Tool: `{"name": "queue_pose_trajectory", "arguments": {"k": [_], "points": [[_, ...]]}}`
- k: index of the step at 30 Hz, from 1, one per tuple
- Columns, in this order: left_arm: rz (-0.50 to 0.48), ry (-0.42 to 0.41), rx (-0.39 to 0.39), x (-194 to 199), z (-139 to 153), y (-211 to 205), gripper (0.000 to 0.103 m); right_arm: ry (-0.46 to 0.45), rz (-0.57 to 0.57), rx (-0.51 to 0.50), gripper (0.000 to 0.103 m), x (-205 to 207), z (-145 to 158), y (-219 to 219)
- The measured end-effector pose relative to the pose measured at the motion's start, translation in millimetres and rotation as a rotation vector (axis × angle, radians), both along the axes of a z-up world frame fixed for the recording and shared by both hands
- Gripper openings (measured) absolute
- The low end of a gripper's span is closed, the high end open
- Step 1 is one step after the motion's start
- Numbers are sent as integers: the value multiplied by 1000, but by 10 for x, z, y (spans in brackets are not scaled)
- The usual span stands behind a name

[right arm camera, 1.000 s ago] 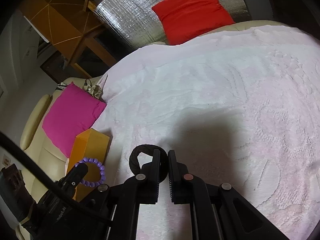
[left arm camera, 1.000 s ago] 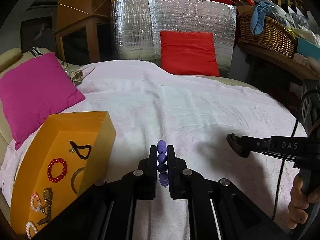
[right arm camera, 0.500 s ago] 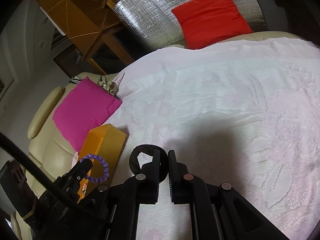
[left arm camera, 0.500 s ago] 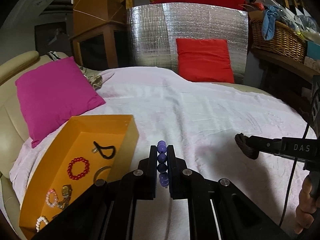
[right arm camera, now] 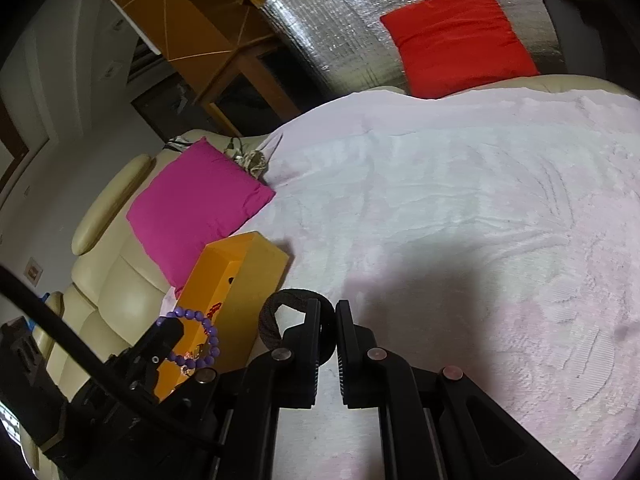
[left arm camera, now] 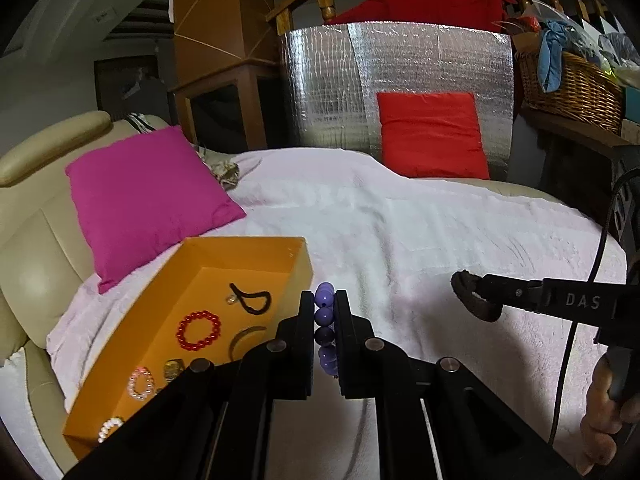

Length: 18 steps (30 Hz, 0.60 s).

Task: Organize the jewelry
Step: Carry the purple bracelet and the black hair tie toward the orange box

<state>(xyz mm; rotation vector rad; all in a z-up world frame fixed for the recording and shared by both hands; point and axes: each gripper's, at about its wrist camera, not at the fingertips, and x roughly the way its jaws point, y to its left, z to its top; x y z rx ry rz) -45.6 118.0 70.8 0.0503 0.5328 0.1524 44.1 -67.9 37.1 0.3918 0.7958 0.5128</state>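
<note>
Left tongs: fingers clenched on a purple bead bracelet, beads stacked upright in the gap, top bead poking out past the fingertips. In the right wrist view the same bracelet hangs as a full loop off the left tool's tip, over the near part of the box.

Right tongs: fingers pinched on a dark brown fabric band; loop sticks out to the left of the tips. Seen from the left wrist view, the band is held clear above the pink blanket, well to the right of the left tongs.

Orange box: just left of and ahead of the left tongs, sitting on the blanket. Already inside: red bead bracelet, black cord loop, pearly pieces nearer the camera. Pink cushion beyond the box.

Step in hand, by my reading: both pieces picked, carry to box under way. Purple bracelet looks first in line.

Next move calls for: swing left tongs a little further left over the open box, lower, part the fingers so the beads drop flat among the others. Right tongs then has to cross leftward to the same box. Watch the two tools crowding at the box wall.
</note>
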Motion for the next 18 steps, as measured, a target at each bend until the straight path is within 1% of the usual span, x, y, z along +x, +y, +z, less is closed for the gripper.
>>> {"name": "queue_pose_trajectory", "arguments": {"k": [8, 12, 18], "points": [[50, -31, 18, -184, 183, 208, 10, -30, 47, 11, 9, -76, 62, 214], [78, -49, 21, -281, 286, 358, 10, -50, 71, 31, 9, -111, 120, 391], [129, -63, 46, -416, 411, 579, 10, -70, 115, 82, 9, -141, 207, 772]]}}
